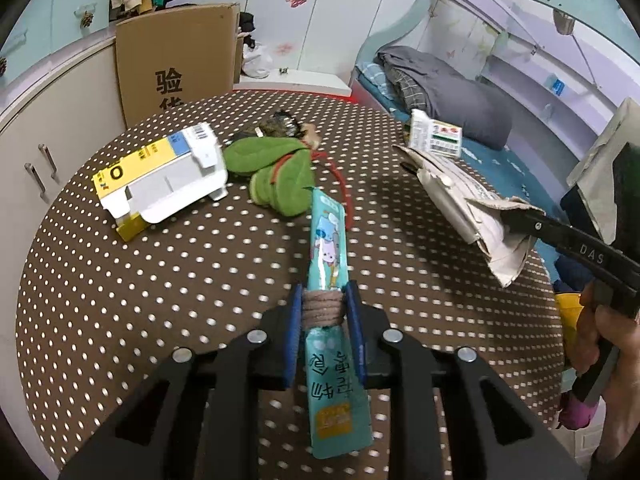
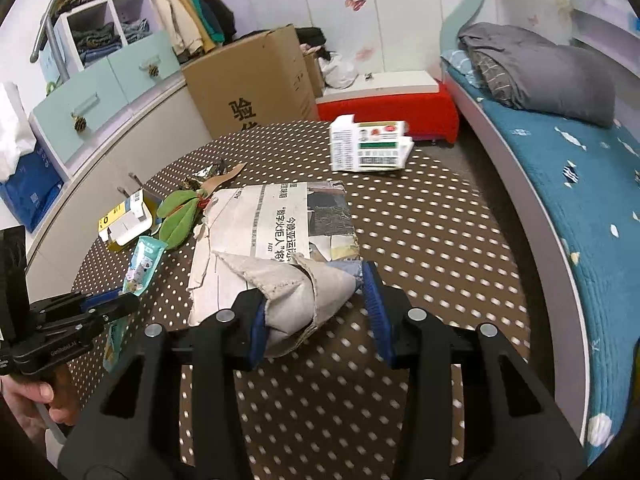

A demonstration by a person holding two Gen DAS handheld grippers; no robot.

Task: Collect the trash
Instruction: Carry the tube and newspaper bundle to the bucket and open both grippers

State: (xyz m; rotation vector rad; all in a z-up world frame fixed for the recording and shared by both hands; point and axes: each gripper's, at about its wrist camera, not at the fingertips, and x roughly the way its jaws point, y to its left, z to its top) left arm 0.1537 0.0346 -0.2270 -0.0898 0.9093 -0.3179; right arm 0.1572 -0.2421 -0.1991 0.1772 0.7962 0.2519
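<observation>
My left gripper [image 1: 323, 309] is shut on a long teal snack packet [image 1: 329, 232] at a band of brown cord wound round it. The packet juts forward over the brown dotted table [image 1: 120, 300]. In the right wrist view this gripper [image 2: 120, 305] sits at the left with the teal packet [image 2: 143, 265]. My right gripper [image 2: 316, 300] is shut on the crumpled corner of a folded newspaper [image 2: 276, 220]. From the left wrist view, the right gripper [image 1: 516, 220] holds the newspaper [image 1: 448, 184] tilted above the table's right side.
On the table lie a yellow and white carton [image 1: 160, 180], a green leaf-shaped cloth [image 1: 276, 168], a dark crumpled wrapper [image 1: 280, 125] and a white and green box [image 1: 436, 138]. A cardboard box [image 1: 176, 64] stands behind. A bed [image 2: 560, 184] runs along the right.
</observation>
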